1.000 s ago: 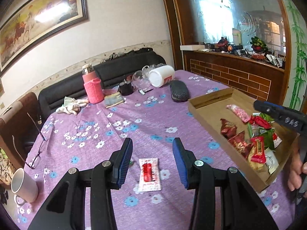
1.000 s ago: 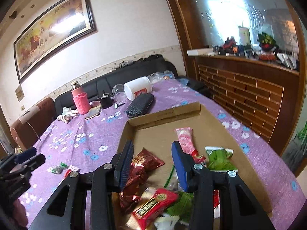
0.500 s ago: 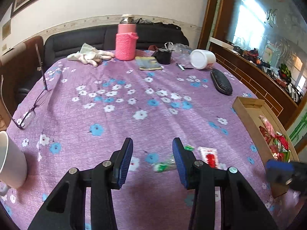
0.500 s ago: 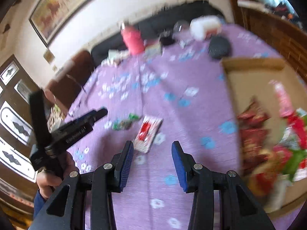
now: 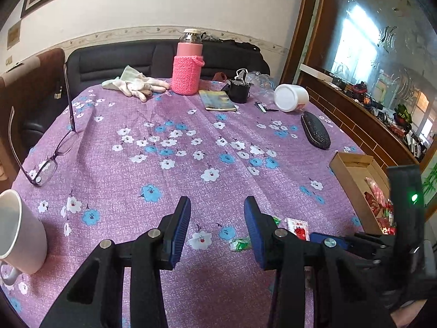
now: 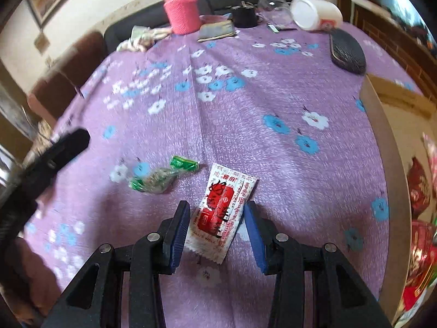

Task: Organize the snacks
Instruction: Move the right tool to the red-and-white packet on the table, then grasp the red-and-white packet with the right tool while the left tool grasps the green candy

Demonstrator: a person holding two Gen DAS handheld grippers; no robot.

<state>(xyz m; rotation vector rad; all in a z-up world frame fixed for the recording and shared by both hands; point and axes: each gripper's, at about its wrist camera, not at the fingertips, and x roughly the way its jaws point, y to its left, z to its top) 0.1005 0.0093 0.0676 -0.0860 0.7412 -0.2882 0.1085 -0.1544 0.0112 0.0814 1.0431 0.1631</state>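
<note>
- Snacks: two are loose on the purple flowered tablecloth near its front edge; the rest lie already in the cardboard box at the right edge.
- Left gripper: hovers low over bare cloth near the front edge, tongs apart w/ nothing between them. I judge it waits for the green one.
- Green candy wrapper: lies flat, crumpled, just left of the red packet, not touching it. In the left wrist view only a bit of it shows, half hidden behind the right finger of the left gripper.
- Red-and-white snack packet: lies flat and slanted on the cloth, lower part between the right tongs.
- Right gripper: tilted down over the packet, tongs apart, pads on both sides but not pressing. Probably placed so to pinch it by the long edges & carry it to the box.
- In the way: nothing between packet and box, only the box wall to pass over. A flat packet on soft cloth may slip, or the pads catch cloth too.
- Around, far side of table: white mug at front left corner, glasses, gloves, pink bottle, white jar on its side, black case. All well apart from the work.
</note>
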